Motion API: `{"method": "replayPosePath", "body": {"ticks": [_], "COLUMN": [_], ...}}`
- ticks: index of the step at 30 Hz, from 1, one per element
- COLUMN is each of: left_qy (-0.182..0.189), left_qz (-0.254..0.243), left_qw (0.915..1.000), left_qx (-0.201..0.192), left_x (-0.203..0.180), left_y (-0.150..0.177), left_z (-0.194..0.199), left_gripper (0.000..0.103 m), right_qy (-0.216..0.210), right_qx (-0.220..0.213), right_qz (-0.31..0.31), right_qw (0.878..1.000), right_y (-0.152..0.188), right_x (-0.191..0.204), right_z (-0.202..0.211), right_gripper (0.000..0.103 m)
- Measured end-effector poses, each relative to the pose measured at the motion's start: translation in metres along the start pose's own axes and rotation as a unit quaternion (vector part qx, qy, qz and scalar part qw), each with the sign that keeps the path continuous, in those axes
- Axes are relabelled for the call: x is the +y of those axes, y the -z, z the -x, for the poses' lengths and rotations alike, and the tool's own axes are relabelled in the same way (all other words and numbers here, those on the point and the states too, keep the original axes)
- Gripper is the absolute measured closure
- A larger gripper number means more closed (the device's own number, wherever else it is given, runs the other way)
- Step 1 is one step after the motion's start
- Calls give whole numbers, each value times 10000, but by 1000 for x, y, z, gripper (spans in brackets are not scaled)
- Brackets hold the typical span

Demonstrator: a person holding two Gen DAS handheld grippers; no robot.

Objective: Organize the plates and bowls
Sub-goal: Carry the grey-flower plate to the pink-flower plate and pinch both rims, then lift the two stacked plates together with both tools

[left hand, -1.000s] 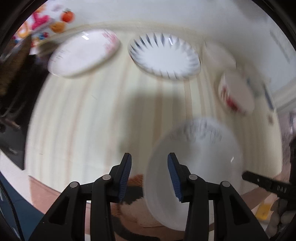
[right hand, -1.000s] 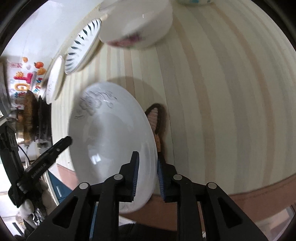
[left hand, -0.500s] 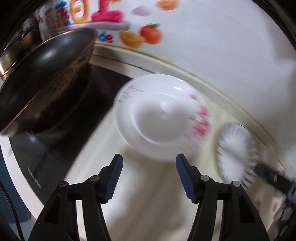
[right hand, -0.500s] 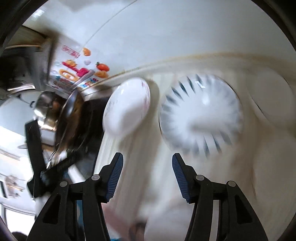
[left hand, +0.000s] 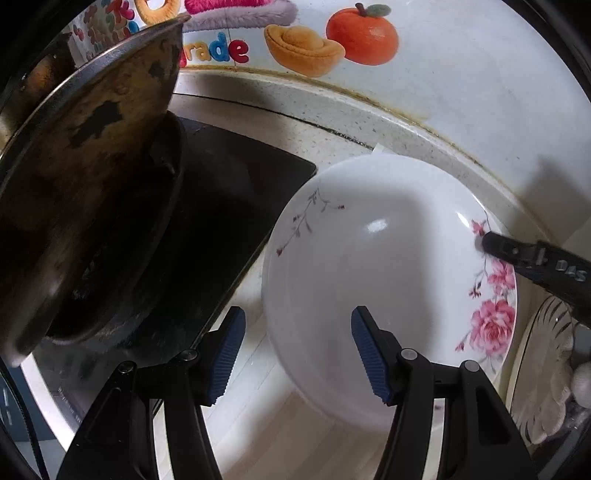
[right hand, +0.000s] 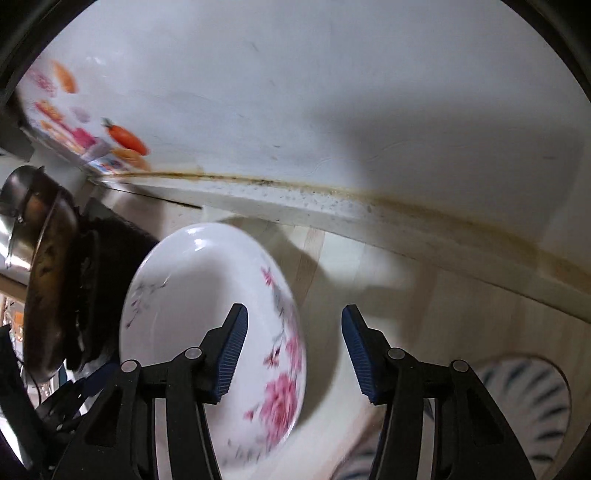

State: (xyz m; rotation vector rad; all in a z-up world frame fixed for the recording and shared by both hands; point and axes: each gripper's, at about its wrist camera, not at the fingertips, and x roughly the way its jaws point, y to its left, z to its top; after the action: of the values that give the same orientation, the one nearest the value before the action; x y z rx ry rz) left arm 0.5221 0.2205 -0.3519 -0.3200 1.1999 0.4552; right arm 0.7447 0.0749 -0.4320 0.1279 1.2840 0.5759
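Countertop [left hand: 258, 435]: pale, wood-striped surface running along a white wall with a stained seam at its foot; it reaches the 6 o'clock edge of both wrist views.
Wall stickers [left hand: 362, 33]: an orange fruit, a gold ingot and coloured letters, at 12 o'clock in the left wrist view.
Stove [left hand: 236, 206]: black glass top, at 9 o'clock of the plate, its corner just beside the plate's rim.
Pan [left hand: 88, 192]: dark, worn, tilted on the stove, filling the 9 to 11 o'clock part of the left wrist view.
Floral plate [left hand: 388, 280]: white, deep, with pink blossoms on its rim at 3 to 4 o'clock; it lies on the countertop near the wall, between the stove and the striped plate.
Striped plate [right hand: 532, 398]: white with dark radiating strokes, blurred, at 4 o'clock in the right wrist view, just beside the floral plate.
Left gripper [left hand: 297, 358]: jaws partly apart, pointing steeply down; the plate's near left rim lies in the gap, pads not pressing on it, nothing held.
Right gripper [right hand: 293, 354]: jaws closing, the floral plate's right rim between them, pads not touching it yet; one finger shows over the plate's blossoms at 3 o'clock in the left wrist view.
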Motion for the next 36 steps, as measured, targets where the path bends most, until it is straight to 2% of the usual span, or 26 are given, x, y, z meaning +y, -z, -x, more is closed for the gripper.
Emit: {"method": "replayPosePath", "body": {"ticks": [1, 3, 4, 7, 13, 20, 24, 28, 36], "left_qy": [113, 78, 43, 1, 244, 610, 828, 1078, 1486], "left_qz": [3, -34, -79, -94, 71, -21, -178, -369, -1085], "left_qw": [9999, 9999, 9998, 9997, 9996, 9980, 9962, 9934, 9829], "left_qx": [-31, -118, -165, -205, -156, -133, -195, -141, 76], "left_x": [0, 1, 1, 1, 3, -2, -7, -14, -41], "left_y": [-1, 0, 1, 0, 4, 20, 38, 64, 144], "left_z": [-1, -3, -4, -2, 8, 44, 78, 113, 163], "left_gripper": [53, 63, 63, 67, 67, 67, 67, 67, 67], "right_qy": [20, -99, -105, -49, -149, -190, -258, -227, 66], "right_qx": [5, -24, -54, -93, 32, -18, -162, -377, -439], "right_qz": [14, 71, 120, 146, 21, -131, -328, -473, -899], "right_qw": [10000, 9999, 9999, 9998, 9999, 9997, 9990, 9979, 9950], "right_y": [-2, -5, -4, 0, 7, 32, 58, 98, 213], "right_x": [0, 3, 5, 7, -2, -12, -19, -24, -51], "right_z": [-4, -10, -9, -9, -3, 35, 73, 121, 204], "right_gripper": [69, 81, 85, 85, 85, 85, 85, 85, 85]}}
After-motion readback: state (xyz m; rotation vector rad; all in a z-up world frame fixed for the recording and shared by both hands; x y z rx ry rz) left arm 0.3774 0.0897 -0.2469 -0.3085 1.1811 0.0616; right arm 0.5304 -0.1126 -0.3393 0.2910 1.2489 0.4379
